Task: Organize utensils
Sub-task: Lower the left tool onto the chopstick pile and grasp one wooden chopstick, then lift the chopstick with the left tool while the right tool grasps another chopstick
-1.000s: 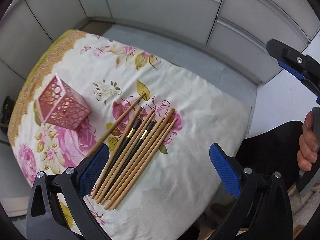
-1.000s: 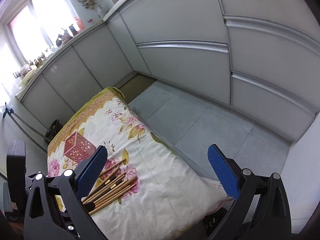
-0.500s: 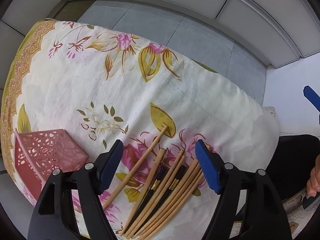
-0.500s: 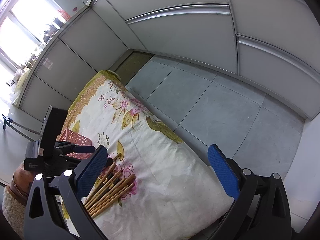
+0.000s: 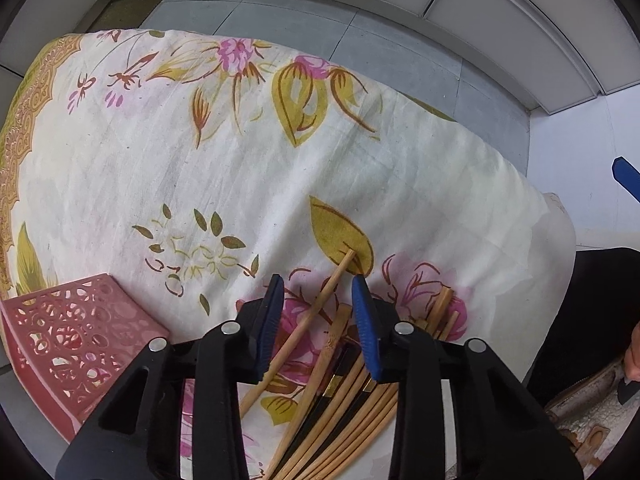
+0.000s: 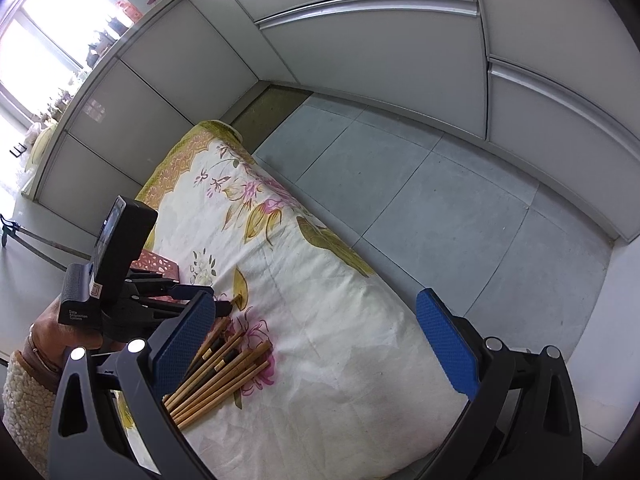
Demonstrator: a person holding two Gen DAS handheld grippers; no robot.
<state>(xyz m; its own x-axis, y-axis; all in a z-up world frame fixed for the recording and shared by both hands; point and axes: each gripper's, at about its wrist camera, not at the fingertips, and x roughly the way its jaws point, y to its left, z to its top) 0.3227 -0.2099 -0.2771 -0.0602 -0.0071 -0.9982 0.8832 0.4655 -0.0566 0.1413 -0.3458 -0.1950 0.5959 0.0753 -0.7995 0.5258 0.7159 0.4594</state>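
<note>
Several bamboo and dark chopsticks [image 5: 340, 412] lie in a bundle on the floral tablecloth [image 5: 200, 160]. One bamboo chopstick [image 5: 336, 280] lies apart on the bundle's left side. My left gripper [image 5: 318, 292] points down over that chopstick, which sits between its blue pads. The jaws are closing and the pads stand apart from the stick. A pink perforated holder [image 5: 72, 340] stands to the left. In the right wrist view my right gripper [image 6: 316, 300] hangs wide open above the cloth, holding nothing, beside the bundle [image 6: 224, 372], the left gripper [image 6: 224, 308] and the holder [image 6: 156, 260].
The cloth-covered table ends at a rounded edge [image 6: 400, 280] above a grey tiled floor [image 6: 440, 200], with white cabinet doors [image 6: 360, 40] behind. A person's dark-clad leg [image 5: 600, 300] is at the right. A hand [image 6: 52, 328] holds the left gripper.
My left gripper has come down over the chopsticks and its jaws have narrowed around the single stick. The right gripper has sunk a little and tipped downward, still wide open.
</note>
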